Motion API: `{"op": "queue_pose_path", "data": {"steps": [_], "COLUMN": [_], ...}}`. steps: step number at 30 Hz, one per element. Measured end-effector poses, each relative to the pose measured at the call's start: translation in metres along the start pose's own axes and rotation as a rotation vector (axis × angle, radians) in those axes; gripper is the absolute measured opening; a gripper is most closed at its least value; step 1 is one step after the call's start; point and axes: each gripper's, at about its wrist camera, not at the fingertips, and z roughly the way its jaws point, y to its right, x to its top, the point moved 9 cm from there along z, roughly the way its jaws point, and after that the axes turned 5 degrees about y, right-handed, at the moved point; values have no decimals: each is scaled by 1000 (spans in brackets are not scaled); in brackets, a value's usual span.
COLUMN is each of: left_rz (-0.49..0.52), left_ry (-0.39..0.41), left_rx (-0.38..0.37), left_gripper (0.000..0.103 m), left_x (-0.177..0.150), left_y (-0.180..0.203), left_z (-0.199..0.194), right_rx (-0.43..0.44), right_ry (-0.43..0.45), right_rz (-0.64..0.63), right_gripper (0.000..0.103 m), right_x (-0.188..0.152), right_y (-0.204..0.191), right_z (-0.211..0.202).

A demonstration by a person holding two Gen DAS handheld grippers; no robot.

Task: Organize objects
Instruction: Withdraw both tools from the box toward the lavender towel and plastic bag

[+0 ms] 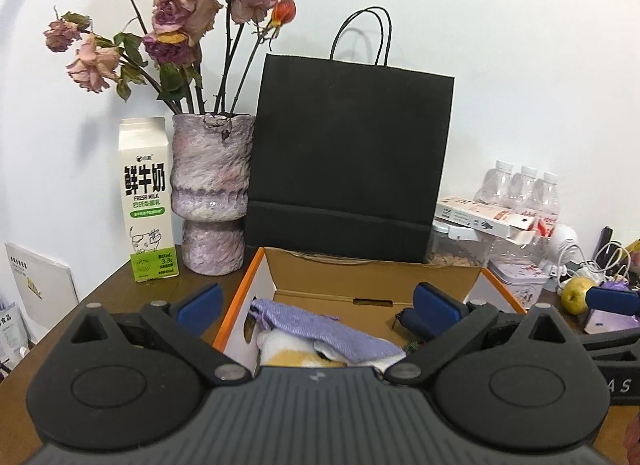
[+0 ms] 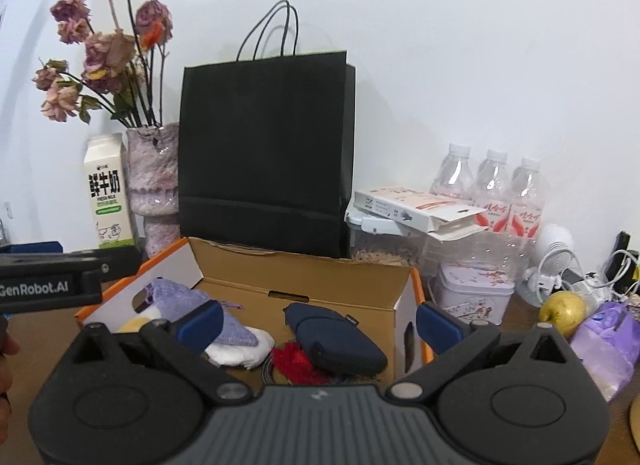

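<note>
An open cardboard box (image 1: 360, 269) (image 2: 304, 269) with orange edges sits on the brown table. Inside lie a purple knitted pouch (image 1: 320, 331) (image 2: 180, 297), a white and yellow soft item (image 1: 296, 351) (image 2: 240, 351), a dark blue case (image 2: 332, 335) and a red tassel (image 2: 296, 363). My left gripper (image 1: 318, 305) hovers open over the box's near side with nothing between its fingers. My right gripper (image 2: 318, 319) is open too, over the box's front right. A yellow apple (image 2: 562, 311) (image 1: 576, 295) and a purple tissue pack (image 2: 604, 341) lie on the right.
Behind the box stand a black paper bag (image 1: 348, 153) (image 2: 264, 153), a purple vase (image 1: 212, 193) of dried roses and a milk carton (image 1: 146, 201). At right are water bottles (image 2: 492, 193), a white flat box (image 2: 412, 205), a floral tin (image 2: 472, 293), a small fan (image 2: 554, 261) and cables.
</note>
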Motion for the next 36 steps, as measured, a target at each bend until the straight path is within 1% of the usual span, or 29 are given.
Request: {"op": "queue_pose_path", "data": {"steps": [6, 12, 21, 28, 36], "left_rz": [-9, -18, -1, 20, 58], "left_ry": [0, -14, -38, -74, -123], "left_rx": [-7, -13, -39, -52, -65], "left_gripper": [103, 103, 103, 103, 103], "left_x": [-3, -11, -29, -52, -82], "left_y": [4, 10, 26, 37, 47], "left_z": [-30, -58, -98, -126, -148], "right_rx": [16, 18, 20, 25, 52], "right_ry": [24, 28, 26, 16, -18], "right_rz": [3, 4, -5, -8, -27], "right_gripper": [103, 103, 103, 103, 103], "right_x": [0, -5, -21, -43, -74], "right_y": [2, 7, 16, 26, 35], "right_z": [-35, -69, -115, -149, -169]}}
